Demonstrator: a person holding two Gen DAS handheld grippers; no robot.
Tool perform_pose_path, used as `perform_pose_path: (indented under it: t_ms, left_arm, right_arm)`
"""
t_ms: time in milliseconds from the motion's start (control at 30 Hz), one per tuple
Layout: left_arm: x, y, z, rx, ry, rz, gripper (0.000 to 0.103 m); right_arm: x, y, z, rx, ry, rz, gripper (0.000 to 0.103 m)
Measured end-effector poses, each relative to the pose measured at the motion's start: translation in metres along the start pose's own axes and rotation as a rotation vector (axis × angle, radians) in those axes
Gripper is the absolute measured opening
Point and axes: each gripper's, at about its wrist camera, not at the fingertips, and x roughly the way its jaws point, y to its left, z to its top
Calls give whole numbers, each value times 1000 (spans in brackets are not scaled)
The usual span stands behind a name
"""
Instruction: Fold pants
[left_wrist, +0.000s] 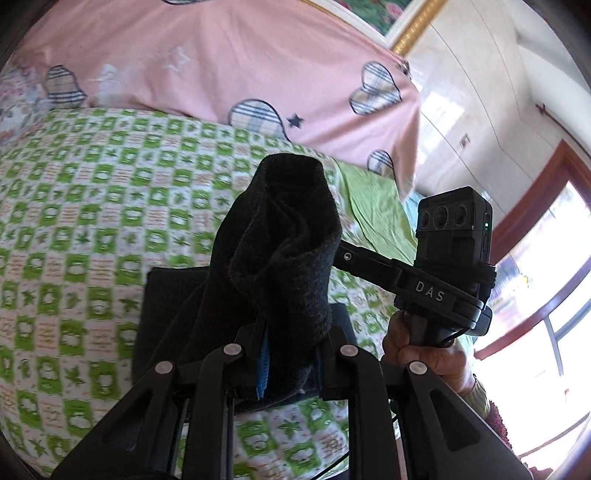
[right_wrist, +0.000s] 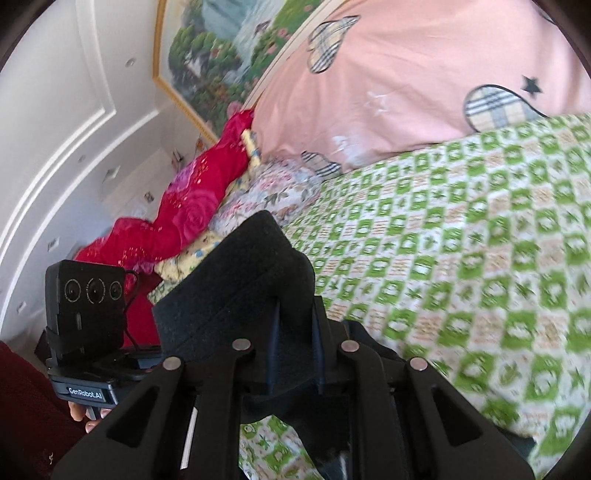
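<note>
Right wrist alone: red quilt (right_wrist: 177, 218) beside pillow (right_wrist: 406, 74).

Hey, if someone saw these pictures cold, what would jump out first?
Dark knitted pants fabric bunched in the left tool, lifted above the green-and-white checked bedspread. The right tool grips another fold of it. Behind lies a pink pillow with plaid hearts.

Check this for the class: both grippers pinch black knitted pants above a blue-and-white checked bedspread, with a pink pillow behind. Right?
One slip: the bedspread is green-and-white checked, not blue, as both wrist views show. The left gripper and right gripper do pinch the black knitted pants, pink pillow behind.
</note>
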Motion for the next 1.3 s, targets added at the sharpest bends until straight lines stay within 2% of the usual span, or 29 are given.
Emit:
perform_pose_path:
  t_ms: [367,700,867,1067,1167,1200,1267,1300]
  left_arm:
    - [69,-32,-22,85,112,8,18]
    - [95,-48,-38,160,150,-2,19]
    - [102,-54,-45,192,163,-41,24]
    - [109,-57,-56,211,196,-103,42]
    - [110,-57,-59,191,209,-137,46]
    - [109,-58,-60,190,210,-144,48]
    - [108,-59,-60,188,211,-148,49]
    - [107,-59,-60,185,213,-154,49]
  right_arm:
    - [-35,-58,-35,137,-35,-26,17]
    - [-56,-78,-55,203,-40,-69,17]
    - [-67,-79,-63,218,-36,-150,18]
    - [-88,-67,-66,203,-54,-302,18]
    - [-105,-62,-66,218,-85,-363,19]
    - [-109,-60,-67,220,-90,-377,20]
    - [-115,-55,-68,218,-93,-415,33]
    - [-117,-52,-69,216,-99,-426,51]
